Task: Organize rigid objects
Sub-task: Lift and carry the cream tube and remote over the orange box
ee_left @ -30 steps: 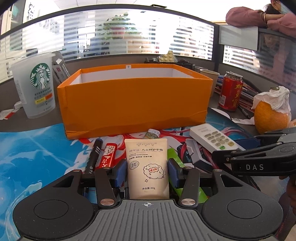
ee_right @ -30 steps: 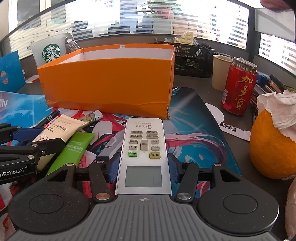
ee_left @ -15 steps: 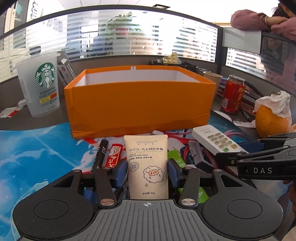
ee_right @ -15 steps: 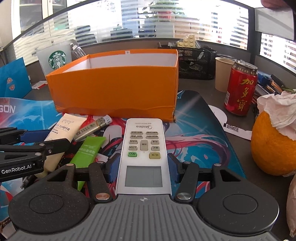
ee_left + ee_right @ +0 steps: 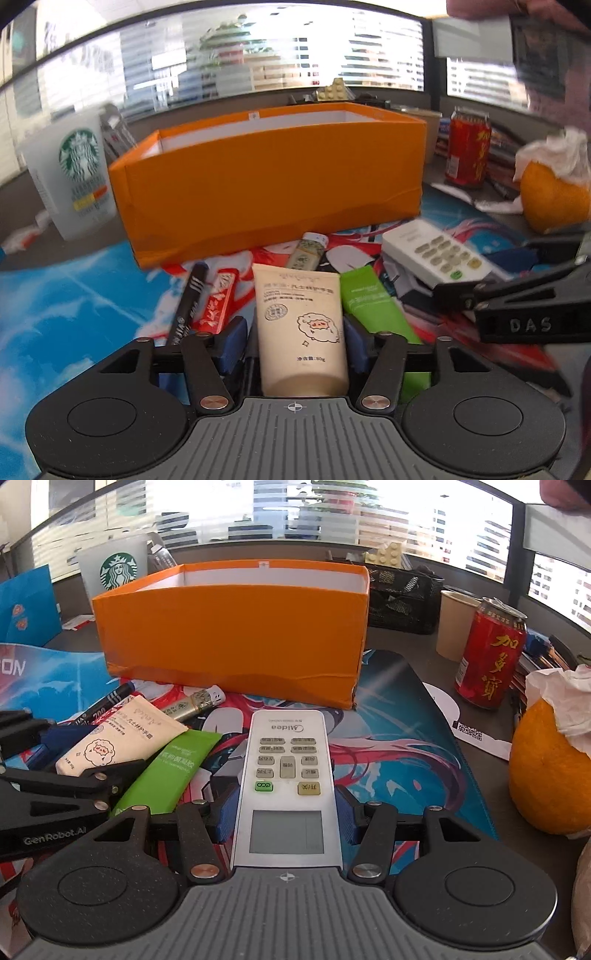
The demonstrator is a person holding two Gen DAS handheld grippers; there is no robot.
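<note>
We hold one thing in each gripper. Our left gripper has its jaws just eased a little wider, with the cream tube between them; the right pad touches, the left shows a gap. Our right gripper is clamped on the remote control. Both sit just before the orange box, which looks empty. We judge this the carrying step: next, lift over its near wall and release inside.
</note>
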